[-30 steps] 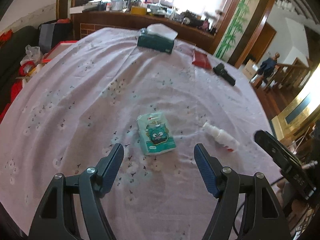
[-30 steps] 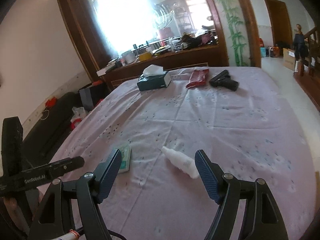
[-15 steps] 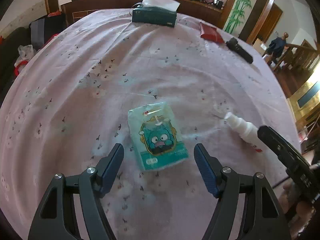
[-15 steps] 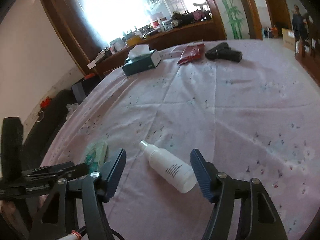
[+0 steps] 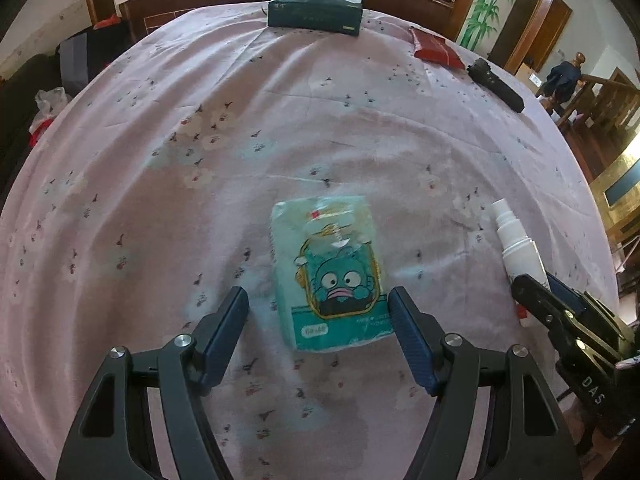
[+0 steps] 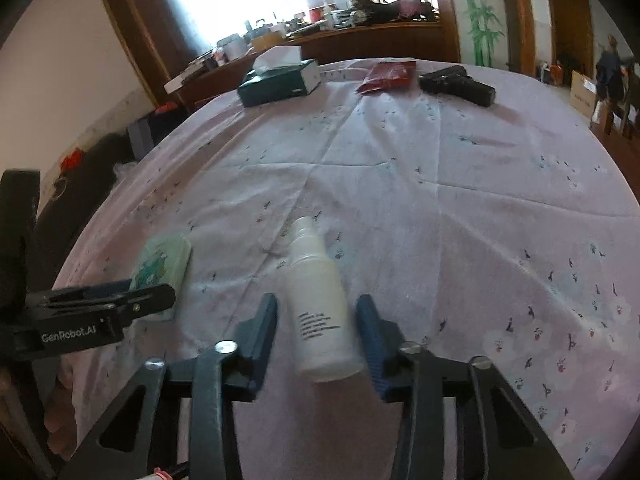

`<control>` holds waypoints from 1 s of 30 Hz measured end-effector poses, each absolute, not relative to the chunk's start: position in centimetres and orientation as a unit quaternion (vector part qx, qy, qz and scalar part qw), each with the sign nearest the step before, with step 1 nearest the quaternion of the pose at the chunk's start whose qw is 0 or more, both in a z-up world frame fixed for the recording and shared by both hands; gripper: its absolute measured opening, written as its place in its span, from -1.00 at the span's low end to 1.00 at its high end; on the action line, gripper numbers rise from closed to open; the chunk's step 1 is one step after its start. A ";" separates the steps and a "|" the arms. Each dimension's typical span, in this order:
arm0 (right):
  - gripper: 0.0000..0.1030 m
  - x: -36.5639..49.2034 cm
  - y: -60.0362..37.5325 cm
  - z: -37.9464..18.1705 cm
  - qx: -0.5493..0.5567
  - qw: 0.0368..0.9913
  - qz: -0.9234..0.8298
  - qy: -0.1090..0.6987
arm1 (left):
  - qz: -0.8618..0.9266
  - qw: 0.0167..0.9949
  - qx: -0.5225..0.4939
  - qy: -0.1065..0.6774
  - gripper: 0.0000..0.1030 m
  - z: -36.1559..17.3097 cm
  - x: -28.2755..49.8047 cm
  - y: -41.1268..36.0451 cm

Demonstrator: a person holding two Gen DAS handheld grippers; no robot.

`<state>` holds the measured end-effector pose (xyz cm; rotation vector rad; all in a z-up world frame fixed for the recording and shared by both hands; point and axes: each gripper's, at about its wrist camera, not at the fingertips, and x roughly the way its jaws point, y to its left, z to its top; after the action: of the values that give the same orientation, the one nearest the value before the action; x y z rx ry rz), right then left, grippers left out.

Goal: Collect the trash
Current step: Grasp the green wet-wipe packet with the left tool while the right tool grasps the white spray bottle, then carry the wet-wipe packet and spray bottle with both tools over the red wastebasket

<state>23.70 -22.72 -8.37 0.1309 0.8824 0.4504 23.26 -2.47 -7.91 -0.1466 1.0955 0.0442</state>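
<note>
My left gripper (image 5: 318, 300) stands wide open just above the cloth, its two blue pads flanking the near end of the teal tissue pack (image 5: 328, 270). The right pad looks to be at the pack's edge, while the left pad stands clear of it. The pack lies flat, cartoon face up, on the floral pink tablecloth (image 5: 160, 200).

My right gripper (image 6: 316, 308) is narrowed around the lower body of the white spray bottle (image 6: 320, 300), which lies on its side with the nozzle pointing away from me. A thin gap shows on each side of the bottle, so I cannot confirm a firm grip. From the left wrist view the same bottle sits to the right of the pack, apart from it, its near end hidden behind my right gripper.

At the far side of the table, left to right: a dark green tissue box (image 5: 316, 14) with a white tissue protruding, a red packet (image 5: 438, 50), and a black device (image 5: 496, 85) of uncertain kind. All three stand well apart from the pack and bottle.
</note>
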 end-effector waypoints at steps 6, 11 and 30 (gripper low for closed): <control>-0.36 23.2 -22.5 -8.3 0.056 0.881 0.210 0.420 | 0.027 0.854 -0.063 0.516 0.26 -7.9 23.4 -2.4; -0.38 22.8 -23.1 -7.7 0.071 0.886 0.211 0.408 | 0.018 0.858 -0.046 0.511 -0.21 -7.4 22.4 -3.1; -0.38 17.9 -25.2 -2.9 0.116 0.916 0.199 0.328 | -0.065 0.882 -0.090 0.457 -0.40 -1.0 13.5 -3.3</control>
<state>17.90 -25.23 -2.89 0.2390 0.6754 0.4089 13.48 -3.34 -1.04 -0.1872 0.9517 -0.1361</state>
